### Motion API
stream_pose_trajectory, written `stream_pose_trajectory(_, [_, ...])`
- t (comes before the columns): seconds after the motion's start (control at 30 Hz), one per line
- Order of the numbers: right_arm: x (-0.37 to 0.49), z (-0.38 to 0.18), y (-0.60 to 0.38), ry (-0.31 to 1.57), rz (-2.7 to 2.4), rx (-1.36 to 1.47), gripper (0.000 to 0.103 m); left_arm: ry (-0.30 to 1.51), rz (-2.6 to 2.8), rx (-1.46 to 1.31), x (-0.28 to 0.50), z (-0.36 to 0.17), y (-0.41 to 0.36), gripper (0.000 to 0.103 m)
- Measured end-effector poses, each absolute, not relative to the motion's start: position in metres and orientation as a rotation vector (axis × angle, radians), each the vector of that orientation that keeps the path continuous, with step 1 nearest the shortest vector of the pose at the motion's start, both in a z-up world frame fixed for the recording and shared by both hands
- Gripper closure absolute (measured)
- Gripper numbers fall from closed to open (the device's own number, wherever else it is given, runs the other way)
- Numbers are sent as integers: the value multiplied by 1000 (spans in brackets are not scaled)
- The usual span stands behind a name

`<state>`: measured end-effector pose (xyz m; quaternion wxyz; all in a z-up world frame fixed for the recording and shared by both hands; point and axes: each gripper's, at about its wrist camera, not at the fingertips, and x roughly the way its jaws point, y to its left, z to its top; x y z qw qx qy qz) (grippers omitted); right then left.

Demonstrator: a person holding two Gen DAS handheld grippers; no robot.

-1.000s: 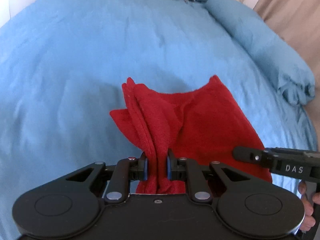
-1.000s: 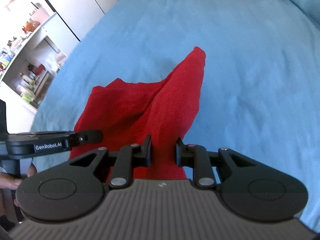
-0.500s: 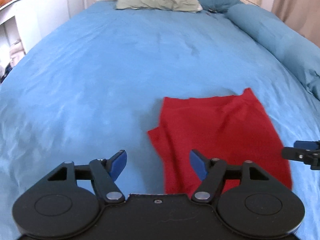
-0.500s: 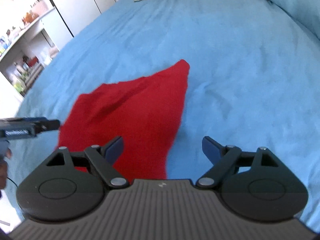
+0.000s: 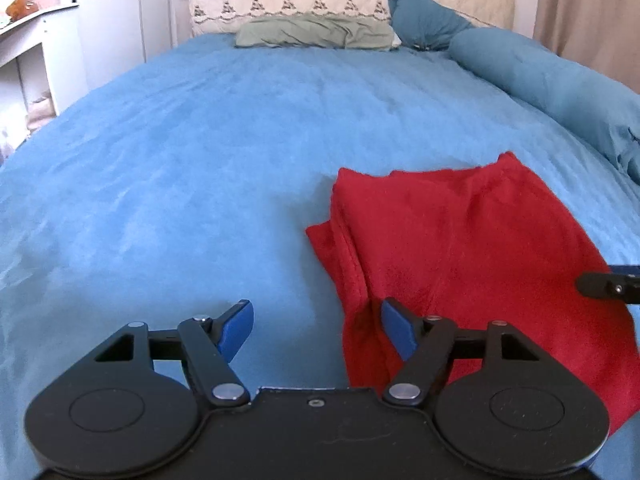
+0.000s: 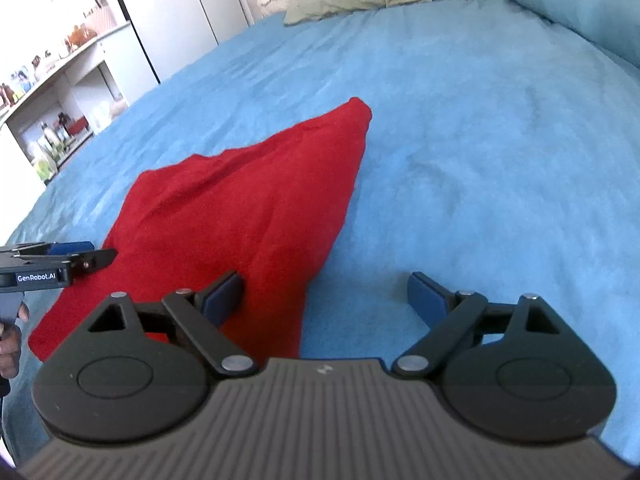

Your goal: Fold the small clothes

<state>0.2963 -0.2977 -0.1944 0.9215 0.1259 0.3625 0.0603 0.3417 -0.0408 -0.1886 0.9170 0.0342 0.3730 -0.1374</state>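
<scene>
The red garment (image 5: 472, 256) lies flat on the blue bed cover (image 5: 192, 168), folded over itself, w/ a doubled edge along its left side in the left wrist view and a small flap of cloth sticking out to the left under it. In the right wrist view the same garment (image 6: 240, 220) tapers to a point toward the far side of the bed.

The left gripper (image 5: 316, 330) has its jaws spread wide and holds nothing. Its right blue pad is over the near left edge of the garment, the left pad is over bare bed cover. If the pad touches the cloth, I cannot tell.

The right gripper (image 6: 326, 290) is also wide apart and holds nothing. Its left pad is over the near right edge of the garment, its right pad over bare cover.

Each gripper appears in the other camera at the frame edge, on opposite sides of the garment.

At the head of the bed lies a green pillow (image 5: 316, 32) in front of a cream embroidered headboard cover (image 5: 288, 2). A rolled blue duvet (image 5: 560, 84) runs along the right side of the bed. White shelves w/ small items (image 6: 56, 120) stand on the left of the bed.
</scene>
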Motion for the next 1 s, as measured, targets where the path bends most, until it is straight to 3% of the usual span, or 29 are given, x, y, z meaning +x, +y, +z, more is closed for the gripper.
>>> stream_pose_trajectory(0.1, [274,-167,-292,708,133,284,0,749,-266,53,323,-160,-35,27])
stream_pose_trajectory(0.17, [250,-139,-284,664,122,249,0,718,-257,60,301,-132,-32,18])
stream_pose_trajectory(0.23, [221,-107,-271,644,84,190,0,698,-243,81,276,-100,-32,3])
stream_pose_trajectory(0.3, [192,-78,-262,629,47,161,0,665,-228,104,249,-71,-33,1])
stream_pose_trajectory(0.6, [77,7,-235,625,-64,158,0,618,-163,97,130,18,-31,0])
stream_pose_trajectory(1.0, [-1,18,-203,721,-172,100,0,630,-128,184,39,10,-34,0])
